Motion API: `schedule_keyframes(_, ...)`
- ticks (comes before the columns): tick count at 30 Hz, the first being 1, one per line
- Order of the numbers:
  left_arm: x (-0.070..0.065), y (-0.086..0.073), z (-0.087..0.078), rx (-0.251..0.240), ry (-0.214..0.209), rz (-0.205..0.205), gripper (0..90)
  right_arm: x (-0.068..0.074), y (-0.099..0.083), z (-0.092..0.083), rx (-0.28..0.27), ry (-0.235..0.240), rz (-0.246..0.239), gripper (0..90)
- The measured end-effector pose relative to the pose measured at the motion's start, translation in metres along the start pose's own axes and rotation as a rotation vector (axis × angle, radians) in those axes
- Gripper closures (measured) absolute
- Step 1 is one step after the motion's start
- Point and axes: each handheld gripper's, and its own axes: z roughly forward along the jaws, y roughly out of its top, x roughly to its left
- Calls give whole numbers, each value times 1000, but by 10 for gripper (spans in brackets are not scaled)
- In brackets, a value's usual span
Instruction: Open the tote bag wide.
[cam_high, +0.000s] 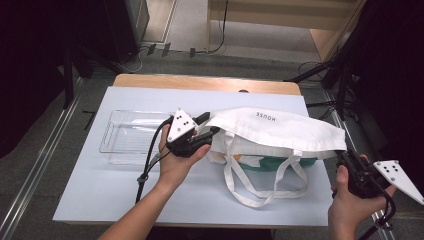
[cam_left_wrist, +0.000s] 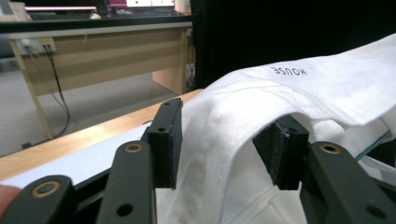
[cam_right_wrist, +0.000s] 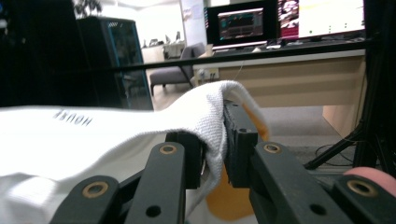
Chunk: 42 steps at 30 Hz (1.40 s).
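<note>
Both tongs meet the white cloth bag (cam_high: 280, 131) at centre frame on the tabletop (cam_high: 100, 200): right tongs (cam_right_wrist: 215, 140) pinch its edge, left tongs (cam_left_wrist: 224, 140) stand half-open around a fold, so handling seems barely begun.

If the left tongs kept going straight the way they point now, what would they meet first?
The white tote bag. Its cloth already lies between the open jaws of the left tongs, the pads seemingly not pressing, so pushing on would probably drive them deeper into the bag's fabric; depth is hard to judge.

tray (cam_high: 125, 131) left of bag (cam_high: 280, 131) — on table (cam_high: 200, 197)
</note>
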Motion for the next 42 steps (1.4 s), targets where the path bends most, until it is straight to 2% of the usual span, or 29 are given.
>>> schedule_keyframes(1, -1, 1, 1, -10, -8, 9, 625, 1, -1, 0, 4, 3, -12, 793)
schedule_keyframes(3, -2, 4, 3, -4, 5, 20, 745, 0, -3, -1, 11, 19, -23, 768)
schedule_keyframes(5, -1, 8, 5, 20, 1, 24, 826, 0, -2, -1, 31, 14, -35, 640)
schedule_keyframes(6, 0, 10, 6, 23, 4, 23, 848, 0, -2, -1, 38, -5, -43, 560)
schedule_keyframes(7, 1, 12, 6, 29, 4, 13, 858, 1, -1, -2, 42, -30, -58, 513)
schedule_keyframes(8, 3, 14, 7, 35, 0, 1, 866, 2, 1, -3, 45, -33, -55, 497)
schedule_keyframes(10, 3, 17, 7, 40, 0, -11, 870, 6, 5, -5, 30, -1, -85, 445)
schedule_keyframes(12, 3, 18, 8, 46, -2, -33, 870, 14, 10, -6, 17, 6, -150, 407)
schedule_keyframes(14, 4, 19, 9, 49, -17, -49, 871, 21, 13, -5, 22, 29, -185, 365)
schedule_keyframes(15, 4, 19, 9, 47, -25, -61, 871, 25, 14, -3, 36, 37, -206, 340)
schedule_keyframes(17, 4, 20, 9, 49, -42, -67, 873, 34, 13, 5, 93, 31, -284, 322)
schedule_keyframes(20, 7, 22, 7, 42, -68, -108, 874, 42, 8, 13, 127, 19, -340, 316)
schedule_keyframes(22, 8, 23, 6, 40, -77, -128, 875, 45, 6, 14, 119, 30, -322, 318)
schedule_keyframes(24, 7, 24, 7, 46, -69, -116, 874, 51, 2, 14, 100, 77, -277, 338)
schedule_keyframes(27, 8, 24, 7, 45, -72, -128, 874, 66, -10, 17, 102, 107, -294, 352)
schedule_keyframes(28, 8, 24, 7, 45, -72, -129, 874, 71, -14, 18, 111, 118, -284, 351)
schedule_keyframes(30, 8, 24, 7, 44, -73, -132, 874, 78, -25, 22, 127, 110, -277, 319)
schedule_keyframes(31, 7, 24, 7, 45, -71, -132, 874, 82, -31, 23, 140, 90, -285, 254)
schedule_keyframes(32, 7, 25, 6, 43, -70, -134, 874, 85, -36, 24, 152, 46, -288, 222)
schedule_keyframes(33, 7, 25, 6, 43, -67, -136, 874, 88, -42, 24, 165, 15, -267, 182)
schedule_keyframes(34, 7, 25, 6, 45, -70, -135, 873, 90, -48, 20, 171, -8, -222, 200)
schedule_keyframes(35, 7, 25, 6, 45, -70, -136, 873, 93, -55, 16, 169, -13, -191, 263)
schedule_keyframes(37, 8, 24, 7, 46, -69, -135, 873, 96, -66, 8, 177, -9, -169, 394)
schedule_keyframes(40, 8, 24, 7, 47, -72, -135, 873, 95, -74, 7, 200, -9, -144, 397)
schedule_keyframes(42, 6, 23, 7, 45, -72, -134, 873, 91, -77, 12, 225, 6, -71, 388)
